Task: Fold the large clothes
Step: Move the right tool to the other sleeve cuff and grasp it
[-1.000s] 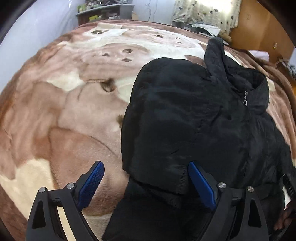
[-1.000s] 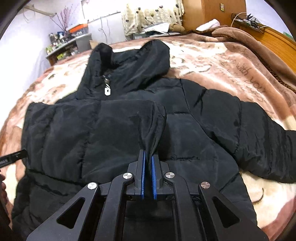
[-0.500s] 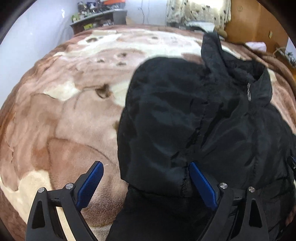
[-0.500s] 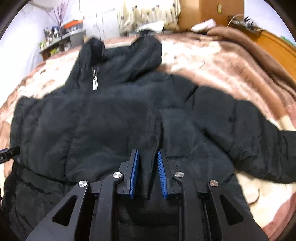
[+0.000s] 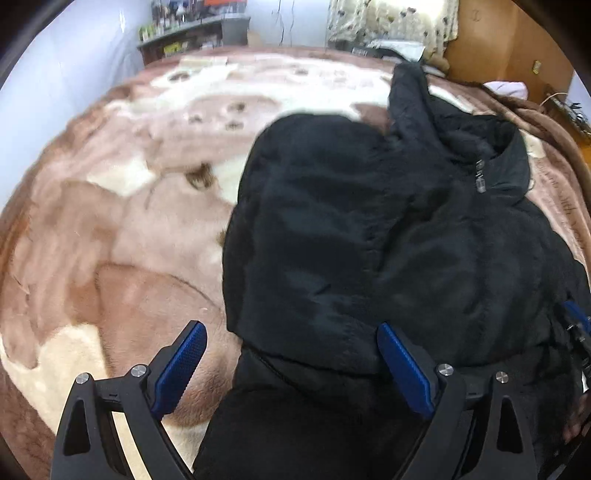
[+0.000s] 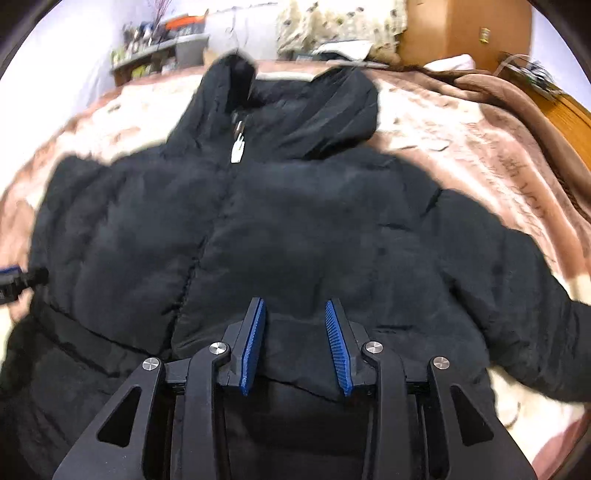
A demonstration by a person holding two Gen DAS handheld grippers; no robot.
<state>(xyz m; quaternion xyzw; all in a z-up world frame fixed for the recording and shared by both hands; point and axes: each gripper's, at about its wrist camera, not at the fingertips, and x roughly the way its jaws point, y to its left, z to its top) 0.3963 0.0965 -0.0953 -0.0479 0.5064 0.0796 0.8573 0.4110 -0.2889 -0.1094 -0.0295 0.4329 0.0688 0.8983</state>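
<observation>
A black hooded puffer jacket [image 6: 295,229] lies front up on the bed, its hood toward the far end and a white zipper pull [image 6: 237,147] at the collar. One sleeve is folded across the chest [image 5: 314,240]; the other sleeve [image 6: 517,295] stretches out to the right. My right gripper [image 6: 295,314] hovers over the folded sleeve's cuff with its jaws opening; the fabric lies below and between the pads, not pressed by them. My left gripper [image 5: 291,354] stands wide open over the jacket's left edge, gripping nothing. Its tip [image 6: 18,280] shows at the left in the right wrist view.
A brown and cream plush blanket [image 5: 110,221] covers the bed. A cluttered shelf [image 5: 192,33] stands by the far wall, with a patterned curtain [image 6: 332,22] and a wooden cabinet [image 6: 461,33] beyond the bed. More brown bedding is bunched at the right [image 6: 498,92].
My right gripper has let go of the folded sleeve's cuff, its jaws parting from shut to a clear gap. The cuff has dropped onto the chest. The left gripper stays wide open.
</observation>
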